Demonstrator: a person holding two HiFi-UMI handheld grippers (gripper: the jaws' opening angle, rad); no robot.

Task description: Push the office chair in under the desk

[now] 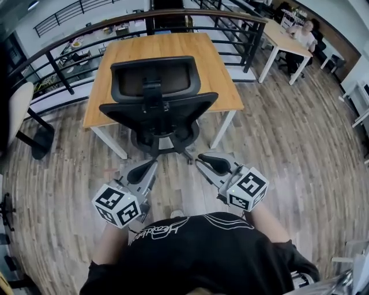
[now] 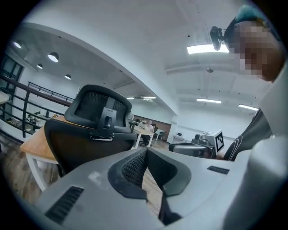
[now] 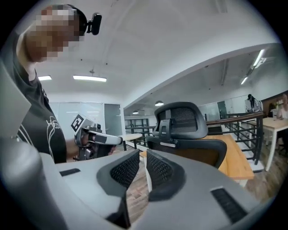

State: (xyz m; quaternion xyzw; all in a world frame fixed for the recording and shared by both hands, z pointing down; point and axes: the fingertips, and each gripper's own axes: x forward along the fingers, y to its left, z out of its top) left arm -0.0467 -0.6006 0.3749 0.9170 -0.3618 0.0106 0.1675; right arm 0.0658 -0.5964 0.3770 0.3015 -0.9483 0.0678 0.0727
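Observation:
The black mesh office chair (image 1: 155, 98) stands pulled out from the wooden desk (image 1: 173, 49), with its back toward me and its base by the desk's near edge. Both grippers hover side by side over the floor just short of the chair, touching nothing. My left gripper (image 1: 152, 165) is shut and empty; in the left gripper view its tips (image 2: 145, 150) meet, with the chair back (image 2: 96, 121) ahead. My right gripper (image 1: 200, 158) points at the chair (image 3: 184, 130); its jaws (image 3: 142, 153) stand a narrow slit apart with nothing between them.
A black railing (image 1: 173, 14) curves behind the desk. A second white-legged table (image 1: 285, 37) with a seated person (image 1: 305, 36) is at the back right. Another chair (image 1: 20, 109) stands at the left. Wooden plank floor (image 1: 288, 144) lies all around.

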